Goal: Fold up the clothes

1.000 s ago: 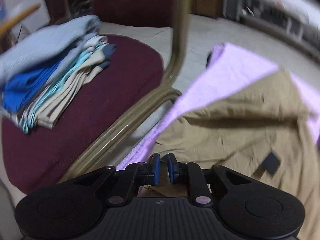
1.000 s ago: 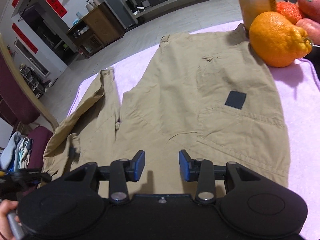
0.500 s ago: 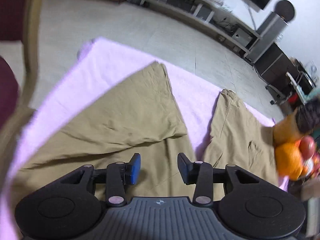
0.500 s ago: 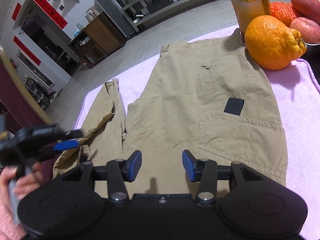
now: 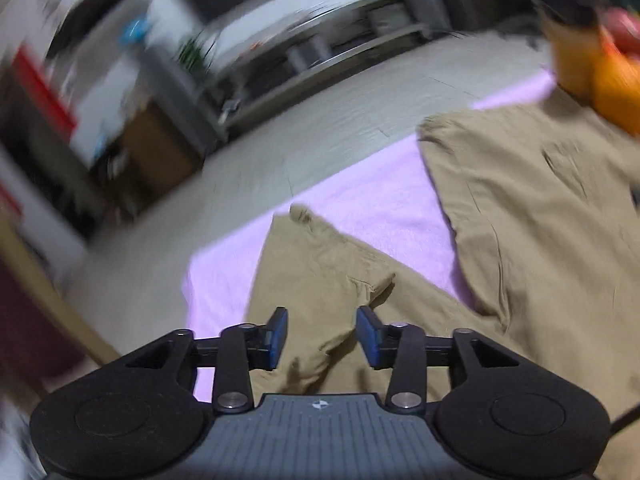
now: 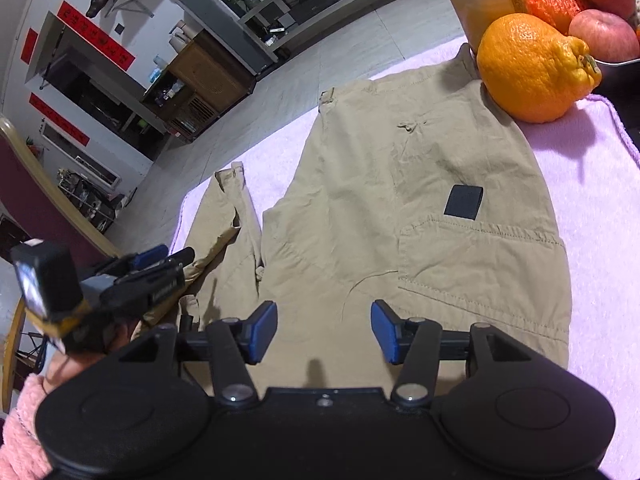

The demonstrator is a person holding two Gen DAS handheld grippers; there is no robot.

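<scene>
Khaki trousers [image 6: 360, 220] lie spread flat on a lilac towel [image 6: 600, 200], a black patch [image 6: 464, 202] above the back pocket. My right gripper [image 6: 324, 328] hovers over the waist end, its jaws opening with nothing between them. In the left wrist view, my left gripper [image 5: 322, 332] hangs over the crumpled left leg [image 5: 320, 272], its jaws also opening and free of the cloth. The right wrist view shows the left gripper [image 6: 160, 260] at the left edge of the trousers, held by a hand in a pink sleeve [image 6: 24, 420].
A large orange [image 6: 528, 68] rests on the far right corner of the trousers, with apples [image 6: 604, 36] and a jar of orange liquid [image 6: 480, 0] behind it. A maroon chair [image 6: 24, 200] stands at the left. Beyond the towel lies bare floor [image 6: 320, 52].
The left gripper swung away from the chair with its stack of folded clothes and over the trousers' left leg, rolling level, its jaws going from nearly shut to apart. The right gripper's jaws widened in place.
</scene>
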